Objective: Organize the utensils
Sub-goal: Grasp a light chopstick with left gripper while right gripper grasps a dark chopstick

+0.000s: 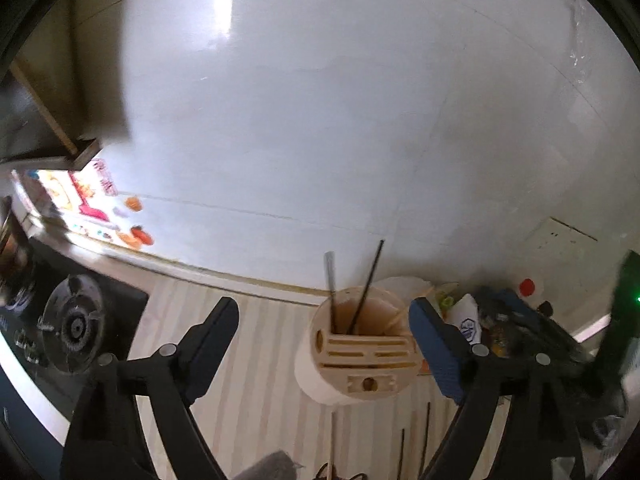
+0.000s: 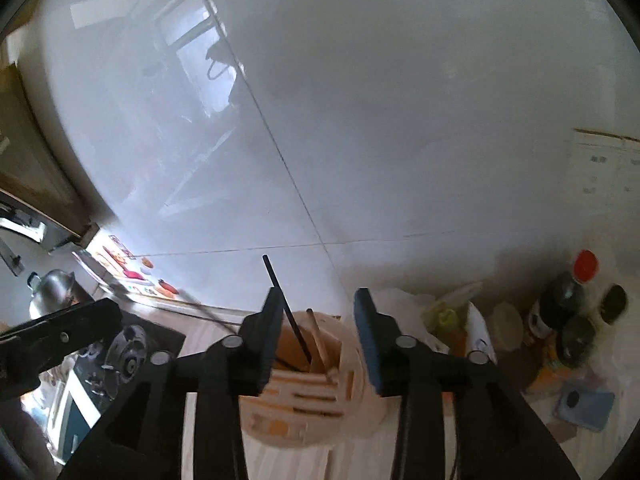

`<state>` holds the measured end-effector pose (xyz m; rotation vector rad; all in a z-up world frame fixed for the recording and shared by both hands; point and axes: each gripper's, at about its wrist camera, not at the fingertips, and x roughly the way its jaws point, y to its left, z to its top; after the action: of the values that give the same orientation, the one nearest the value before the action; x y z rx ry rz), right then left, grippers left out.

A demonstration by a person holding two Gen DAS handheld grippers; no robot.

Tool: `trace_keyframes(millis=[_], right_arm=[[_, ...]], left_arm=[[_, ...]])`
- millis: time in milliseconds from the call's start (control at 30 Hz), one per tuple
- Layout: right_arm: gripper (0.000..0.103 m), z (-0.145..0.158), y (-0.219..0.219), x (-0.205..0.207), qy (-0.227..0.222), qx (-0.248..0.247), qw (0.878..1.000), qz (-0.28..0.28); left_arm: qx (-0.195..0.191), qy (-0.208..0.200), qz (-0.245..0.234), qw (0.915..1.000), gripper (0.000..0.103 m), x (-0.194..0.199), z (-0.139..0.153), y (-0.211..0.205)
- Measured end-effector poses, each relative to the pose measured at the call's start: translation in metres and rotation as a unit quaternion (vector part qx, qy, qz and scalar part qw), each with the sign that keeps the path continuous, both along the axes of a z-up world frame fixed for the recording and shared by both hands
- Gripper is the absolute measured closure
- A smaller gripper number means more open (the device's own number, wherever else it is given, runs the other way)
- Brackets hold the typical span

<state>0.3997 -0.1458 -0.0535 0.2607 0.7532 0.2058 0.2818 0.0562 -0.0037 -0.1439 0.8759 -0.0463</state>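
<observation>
Your left gripper (image 1: 324, 316) has its jaws spread wide with nothing between the pads, and the beige utensil holder (image 1: 360, 356) sits low and right of centre in that view, inside the gap but nearer the right-hand finger. A black chopstick (image 1: 368, 284) and a grey-tipped stick (image 1: 331, 280) stand tilted in the holder's round rear compartment. More thin sticks (image 1: 424, 440) lie on the striped countertop (image 1: 256, 360) along the bottom edge, in front of the holder.

Your right gripper (image 2: 318, 316) also has its jaws apart, gripping nothing. In its view the holder (image 2: 312, 380) fills the lower centre, directly beyond the fingers, with the black chopstick (image 2: 286, 312) leaning just beside the left-hand finger and a wooden chopstick (image 2: 318, 336) next to it.

A gas burner (image 1: 74, 322) sits at lower left, and sauce bottles (image 2: 560, 312) crowd the right of the right-wrist view.
</observation>
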Motion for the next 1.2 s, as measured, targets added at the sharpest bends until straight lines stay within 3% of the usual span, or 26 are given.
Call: trace_keyframes(millis=[67, 200, 333, 467, 600, 633, 700, 733, 767, 833, 900, 933, 1033, 1100, 1200], right_arm=[[0.051, 0.004, -0.006, -0.013, -0.002, -0.003, 1.000, -0.012], [0.036, 0.005, -0.024, -0.050, -0.003, -0.026, 0.999, -0.040], [0.020, -0.013, -0.041, -0.083, 0.007, -0.026, 0.998, -0.055], [0.019, -0.047, -0.053, -0.103, 0.048, -0.036, 0.996, -0.068], [0.020, -0.093, -0.063, -0.117, 0.108, -0.048, 0.990, -0.075], [0.023, -0.110, -0.064, -0.120, 0.134, -0.050, 0.987, -0.072], [0.042, -0.140, -0.063, -0.120, 0.178, -0.043, 0.981, -0.058], [0.053, -0.159, -0.061, -0.120, 0.207, -0.044, 0.976, -0.052], [0.062, -0.171, -0.060, -0.120, 0.227, -0.044, 0.972, -0.047], [0.069, -0.198, -0.059, -0.123, 0.260, -0.043, 0.964, -0.037], [0.073, -0.222, -0.059, -0.124, 0.290, -0.042, 0.956, -0.030], [0.075, -0.232, -0.059, -0.125, 0.303, -0.037, 0.952, -0.027], [0.079, -0.257, -0.058, -0.128, 0.331, -0.031, 0.943, -0.016], [0.079, -0.270, -0.056, -0.127, 0.346, -0.033, 0.938, -0.008], [0.079, -0.283, -0.053, -0.126, 0.358, -0.046, 0.933, -0.005]], left_arm=[[0.005, -0.008, 0.009, 0.9999, 0.000, -0.011, -0.006, 0.003], [0.032, -0.014, 0.020, 0.9992, 0.000, -0.033, -0.029, 0.001], [0.043, 0.020, 0.015, 0.9987, 0.000, -0.047, -0.063, -0.005], [0.080, 0.071, 0.024, 0.9940, 0.000, -0.062, -0.111, -0.015], [0.084, 0.131, 0.025, 0.9874, 0.000, -0.072, -0.167, -0.021], [0.084, 0.148, 0.022, 0.9852, 0.000, -0.074, -0.182, -0.024], [0.081, 0.176, 0.014, 0.9810, 0.002, -0.079, -0.208, -0.030], [0.078, 0.192, 0.007, 0.9783, 0.004, -0.080, -0.222, -0.034], [0.074, 0.206, 0.000, 0.9758, 0.012, -0.081, -0.235, -0.038], [0.065, 0.243, -0.015, 0.9678, 0.027, -0.082, -0.262, -0.047], [0.056, 0.270, -0.030, 0.9608, 0.035, -0.082, -0.283, -0.057], [0.061, 0.279, -0.034, 0.9577, 0.045, -0.082, -0.292, -0.063], [0.076, 0.299, -0.043, 0.9501, 0.049, -0.081, -0.314, -0.075], [0.087, 0.308, -0.047, 0.9461, 0.060, -0.079, -0.325, -0.079], [0.091, 0.298, -0.056, 0.9485, 0.077, -0.079, -0.326, -0.082]])
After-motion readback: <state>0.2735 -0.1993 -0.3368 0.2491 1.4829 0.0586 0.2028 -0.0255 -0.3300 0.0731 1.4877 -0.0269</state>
